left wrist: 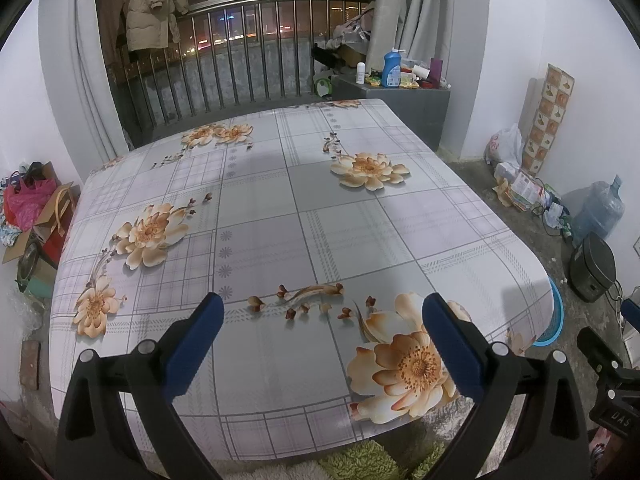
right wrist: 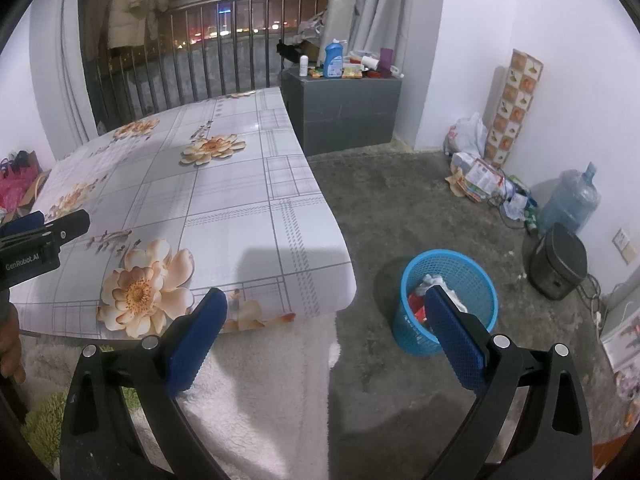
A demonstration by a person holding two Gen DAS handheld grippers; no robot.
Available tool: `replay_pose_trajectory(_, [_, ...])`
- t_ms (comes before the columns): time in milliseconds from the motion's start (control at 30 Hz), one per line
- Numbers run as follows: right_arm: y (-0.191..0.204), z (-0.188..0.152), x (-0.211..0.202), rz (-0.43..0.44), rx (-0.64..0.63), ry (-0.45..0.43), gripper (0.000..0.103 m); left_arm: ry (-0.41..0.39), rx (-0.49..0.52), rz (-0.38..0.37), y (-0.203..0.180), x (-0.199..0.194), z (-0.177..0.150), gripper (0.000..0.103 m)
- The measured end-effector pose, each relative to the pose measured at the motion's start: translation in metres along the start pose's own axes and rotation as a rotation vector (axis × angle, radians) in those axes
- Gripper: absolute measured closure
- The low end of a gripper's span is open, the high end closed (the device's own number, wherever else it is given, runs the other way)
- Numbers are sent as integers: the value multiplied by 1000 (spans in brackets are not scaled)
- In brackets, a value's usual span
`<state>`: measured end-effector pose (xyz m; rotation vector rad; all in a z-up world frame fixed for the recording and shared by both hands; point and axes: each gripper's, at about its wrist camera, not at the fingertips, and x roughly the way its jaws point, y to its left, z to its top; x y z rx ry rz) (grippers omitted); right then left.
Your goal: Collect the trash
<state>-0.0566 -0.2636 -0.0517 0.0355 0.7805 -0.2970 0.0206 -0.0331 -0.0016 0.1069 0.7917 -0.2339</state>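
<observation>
The left tongs [left wrist: 322, 344] hang wide open and empty over the near edge of the flowered table [left wrist: 280, 208]. The right tongs [right wrist: 326, 338] are just as wide and empty, off the table's near right corner. The trash [right wrist: 434, 286] lies in the blue basket [right wrist: 472, 272] on the floor, right of the table.

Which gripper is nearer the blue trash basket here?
Right. The right gripper hangs open beside the table's corner, just short of the blue trash basket; the left gripper is open over the table, farther away.
</observation>
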Motion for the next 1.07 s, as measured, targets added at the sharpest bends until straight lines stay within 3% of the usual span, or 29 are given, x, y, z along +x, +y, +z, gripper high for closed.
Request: replay_pose_trajectory(1067, [1,0,-1,-2,5,-1,8,5,4,-1,0,-2,-3,6])
